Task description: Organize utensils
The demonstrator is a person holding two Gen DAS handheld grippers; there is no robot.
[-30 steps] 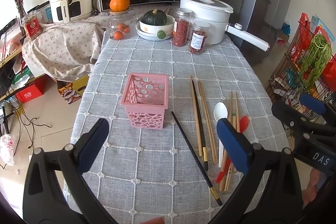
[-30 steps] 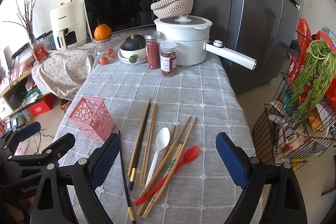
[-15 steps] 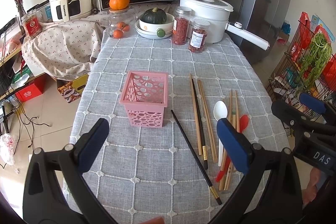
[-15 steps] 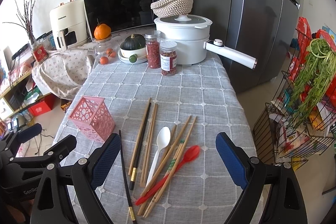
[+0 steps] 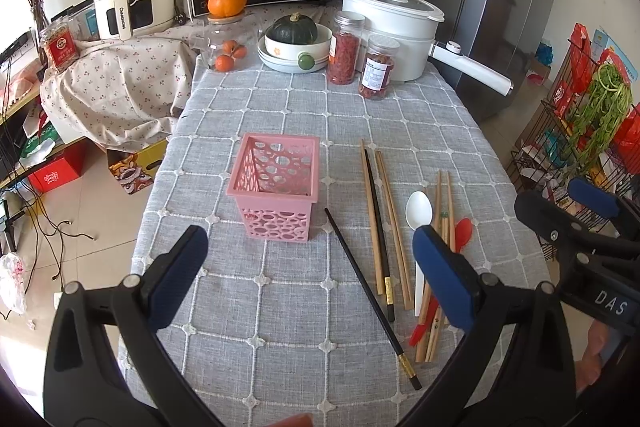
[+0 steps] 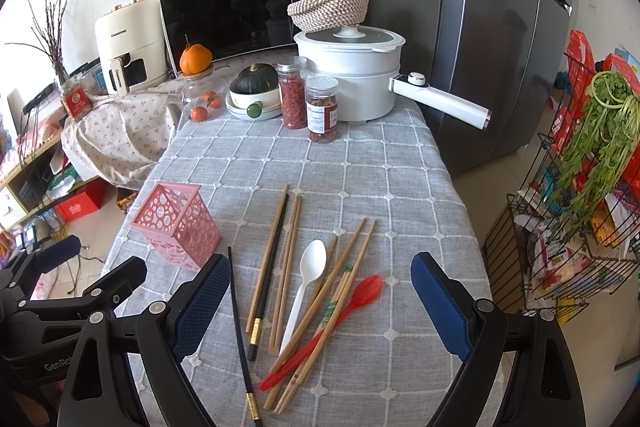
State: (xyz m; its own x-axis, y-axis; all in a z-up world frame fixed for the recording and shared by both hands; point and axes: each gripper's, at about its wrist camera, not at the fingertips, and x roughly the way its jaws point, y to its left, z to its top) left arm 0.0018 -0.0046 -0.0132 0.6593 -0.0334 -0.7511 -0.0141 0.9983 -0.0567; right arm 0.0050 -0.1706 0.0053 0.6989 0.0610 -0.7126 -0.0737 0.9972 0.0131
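A pink perforated basket (image 5: 280, 183) stands upright and empty on the grey checked tablecloth (image 5: 280, 307); it also shows in the right wrist view (image 6: 176, 227). Right of it lie several wooden chopsticks (image 5: 390, 223), black chopsticks (image 5: 370, 297), a white spoon (image 5: 418, 211) and a red spoon (image 5: 462, 231). In the right wrist view the white spoon (image 6: 308, 275), red spoon (image 6: 356, 297) and wooden chopsticks (image 6: 344, 279) lie between my fingers. My left gripper (image 5: 308, 271) is open and empty, held above the table short of the basket. My right gripper (image 6: 320, 299) is open and empty above the utensils.
At the far end stand two spice jars (image 5: 362, 61), a white pot (image 5: 394, 35) with long handle, a bowl with a green squash (image 5: 296, 39) and a glass jar of oranges (image 5: 226, 45). The table edge and a wire rack (image 6: 576, 227) are to the right.
The left gripper has drifted slightly so the basket sits a little lower in its view. The right gripper is almost still. Nothing was picked up.
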